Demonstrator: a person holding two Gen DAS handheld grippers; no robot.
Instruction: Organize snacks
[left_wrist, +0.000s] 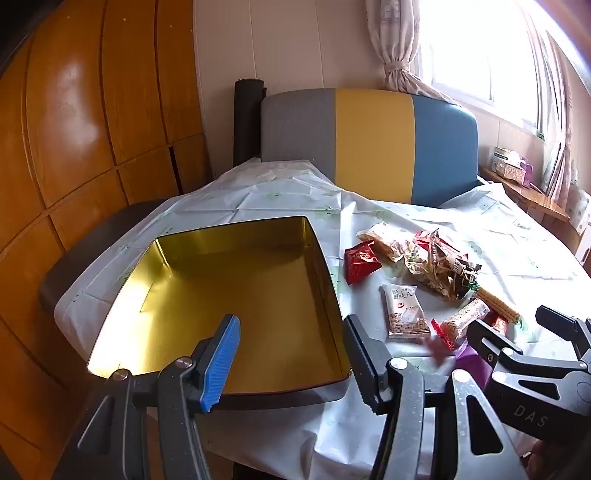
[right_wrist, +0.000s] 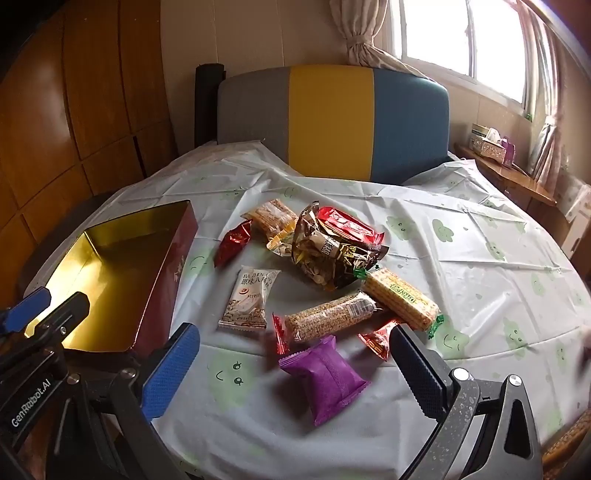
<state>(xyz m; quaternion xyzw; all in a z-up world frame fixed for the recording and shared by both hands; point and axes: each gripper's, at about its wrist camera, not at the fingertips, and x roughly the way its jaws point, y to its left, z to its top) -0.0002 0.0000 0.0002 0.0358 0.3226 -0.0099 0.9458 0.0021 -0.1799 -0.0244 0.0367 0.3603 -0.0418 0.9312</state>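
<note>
My left tool (left_wrist: 291, 358) hangs open over the near edge of the empty gold-lined rectangular metal tin (left_wrist: 236, 295); wrapped snack packets (left_wrist: 424, 273) lie mid-worktop (left_wrist: 498, 236).

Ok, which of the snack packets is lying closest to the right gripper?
The purple packet: it lies right in front of the open right gripper, nearer than every other snack and the only purple one.

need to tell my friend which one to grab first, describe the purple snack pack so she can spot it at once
Start at the open gold-lined tin on the table's left, then look right to the pile of snacks on the white tablecloth. The purple pack lies alone at the pile's near edge, in front of the right claw. It is the only purple, plain, pillow-shaped wrapper; its neighbours are red, clear or brown.
</note>
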